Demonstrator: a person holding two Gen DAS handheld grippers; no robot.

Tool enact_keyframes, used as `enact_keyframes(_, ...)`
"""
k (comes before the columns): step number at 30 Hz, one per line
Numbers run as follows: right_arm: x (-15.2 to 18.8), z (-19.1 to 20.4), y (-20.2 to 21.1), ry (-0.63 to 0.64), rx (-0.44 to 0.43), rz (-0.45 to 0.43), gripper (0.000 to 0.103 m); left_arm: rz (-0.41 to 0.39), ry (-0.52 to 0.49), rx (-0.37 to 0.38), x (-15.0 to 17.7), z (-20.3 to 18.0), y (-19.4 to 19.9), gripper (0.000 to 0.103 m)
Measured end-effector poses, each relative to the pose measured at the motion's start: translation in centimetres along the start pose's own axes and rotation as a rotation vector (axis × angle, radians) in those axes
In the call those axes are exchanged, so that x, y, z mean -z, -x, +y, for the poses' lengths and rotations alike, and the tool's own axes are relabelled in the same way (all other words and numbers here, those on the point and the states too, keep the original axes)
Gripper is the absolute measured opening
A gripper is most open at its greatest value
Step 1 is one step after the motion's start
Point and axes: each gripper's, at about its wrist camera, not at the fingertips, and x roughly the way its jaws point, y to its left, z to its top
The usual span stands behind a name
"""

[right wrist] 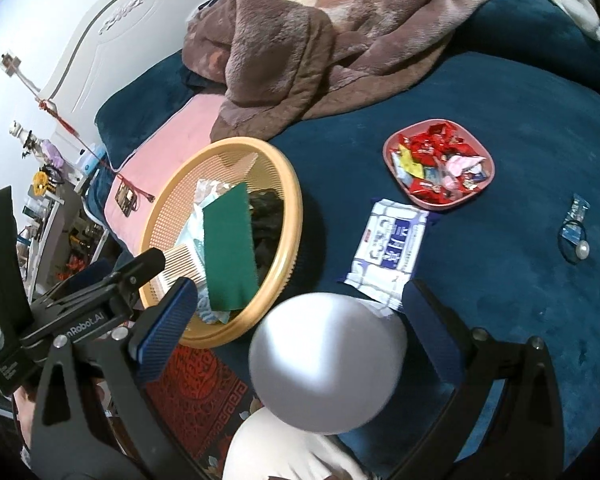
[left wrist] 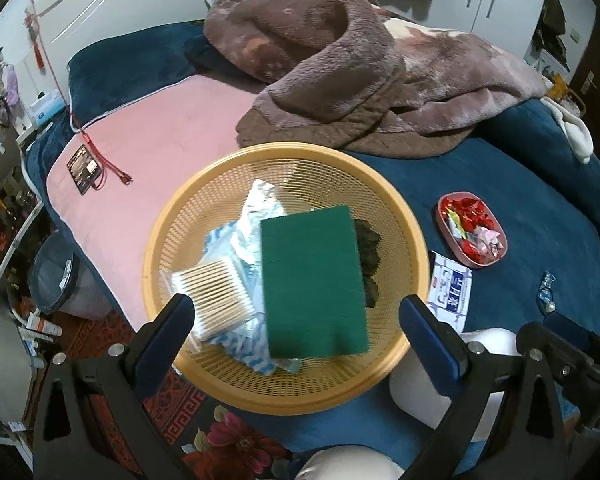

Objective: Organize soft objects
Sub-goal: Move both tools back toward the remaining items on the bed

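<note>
A yellow mesh basket [left wrist: 204,196] sits on the bed edge; it also shows in the right wrist view [right wrist: 288,184]. It holds a green scouring pad [left wrist: 312,280], a cotton swab pack [left wrist: 216,292], blue-white packets [left wrist: 256,216] and a dark cloth [left wrist: 370,252]. My left gripper [left wrist: 296,332] is open and empty just above the basket's near rim. My right gripper [right wrist: 300,312] is open around a blurred white ball [right wrist: 326,360], not clamped on it. A white-blue wipe packet [right wrist: 388,246] lies just beyond the ball.
A pink dish of wrapped candies [right wrist: 440,164] sits on the blue bedspread [right wrist: 500,120]. A brown fleece blanket [left wrist: 340,60] is heaped behind the basket. A phone with red cable [left wrist: 84,168] lies on the pink sheet. A hair tie with a pearl [right wrist: 576,240] lies at right.
</note>
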Motion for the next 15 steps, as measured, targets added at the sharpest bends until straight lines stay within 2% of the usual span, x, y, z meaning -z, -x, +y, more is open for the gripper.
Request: enact_keyframes(15,1.0,-5.4,2.0,-0.081,0.006,-0.022,0.103,0.007,-0.094,0.015,0.3,-5.7,0.1,0.102)
